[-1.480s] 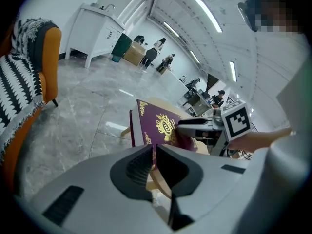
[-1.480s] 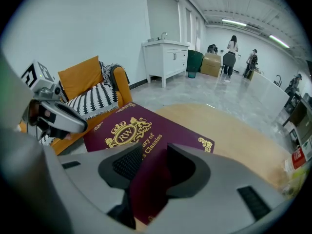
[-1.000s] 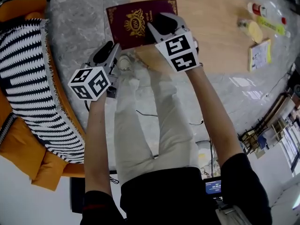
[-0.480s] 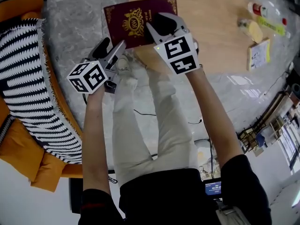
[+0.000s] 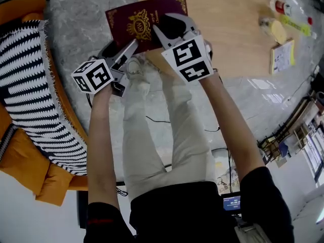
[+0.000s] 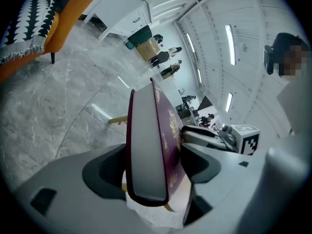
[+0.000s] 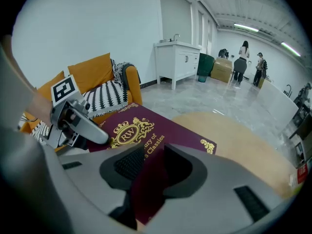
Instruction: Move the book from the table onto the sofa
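Note:
The maroon book (image 5: 136, 22) with a gold crest hangs half over the round wooden table's (image 5: 233, 34) left edge. My right gripper (image 5: 164, 27) is shut on its near edge. Its jaws have just been closing, and the maroon cover (image 7: 131, 130) runs between the pads. My left gripper (image 5: 122, 45) is at the book's near left corner. Its jaws have just been opening and stand wide, with the book (image 6: 151, 145) edge-on between them, not pressed. The orange sofa (image 5: 66, 110) with a black-and-white striped throw (image 5: 25, 80) is at the left.
A bottle (image 5: 281, 6), a yellow item (image 5: 275, 32) and a small booklet (image 5: 282, 57) lie on the table's far right. Grey marble floor (image 5: 86, 14) separates table and sofa. My own legs (image 5: 167, 135) are below the grippers. A white cabinet (image 7: 178, 62) stands behind the sofa.
The left gripper has moved up to the book's corner and spread its jaws around it. The book has swung slightly left. The right gripper has stayed in place.

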The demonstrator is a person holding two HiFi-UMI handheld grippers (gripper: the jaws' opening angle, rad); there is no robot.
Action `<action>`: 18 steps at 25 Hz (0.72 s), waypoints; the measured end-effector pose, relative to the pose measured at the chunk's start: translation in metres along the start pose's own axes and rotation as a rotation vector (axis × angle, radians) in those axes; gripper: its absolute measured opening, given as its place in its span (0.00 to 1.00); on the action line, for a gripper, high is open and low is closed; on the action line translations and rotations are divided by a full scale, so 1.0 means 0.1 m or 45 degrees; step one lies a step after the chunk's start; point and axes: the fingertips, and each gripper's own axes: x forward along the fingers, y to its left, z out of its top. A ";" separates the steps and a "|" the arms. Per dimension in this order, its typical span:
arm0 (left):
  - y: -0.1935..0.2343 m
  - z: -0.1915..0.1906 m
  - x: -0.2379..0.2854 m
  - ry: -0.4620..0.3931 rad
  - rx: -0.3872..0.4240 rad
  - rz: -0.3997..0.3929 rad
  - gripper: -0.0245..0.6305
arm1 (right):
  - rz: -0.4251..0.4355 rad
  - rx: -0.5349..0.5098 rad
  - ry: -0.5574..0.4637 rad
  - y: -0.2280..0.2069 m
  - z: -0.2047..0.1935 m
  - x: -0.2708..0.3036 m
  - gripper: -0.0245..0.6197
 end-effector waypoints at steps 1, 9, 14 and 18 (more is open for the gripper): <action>0.00 0.00 0.00 -0.003 -0.007 -0.007 0.56 | 0.006 -0.005 -0.002 0.03 0.00 0.00 0.25; 0.05 -0.05 -0.02 -0.039 -0.072 -0.048 0.57 | 0.038 -0.030 -0.019 0.20 0.02 0.04 0.25; 0.04 -0.05 -0.01 -0.054 -0.113 -0.102 0.58 | 0.045 -0.043 -0.028 0.29 0.04 0.05 0.23; 0.04 -0.06 0.09 -0.043 -0.152 -0.138 0.57 | 0.031 -0.048 -0.044 0.23 0.00 0.07 0.22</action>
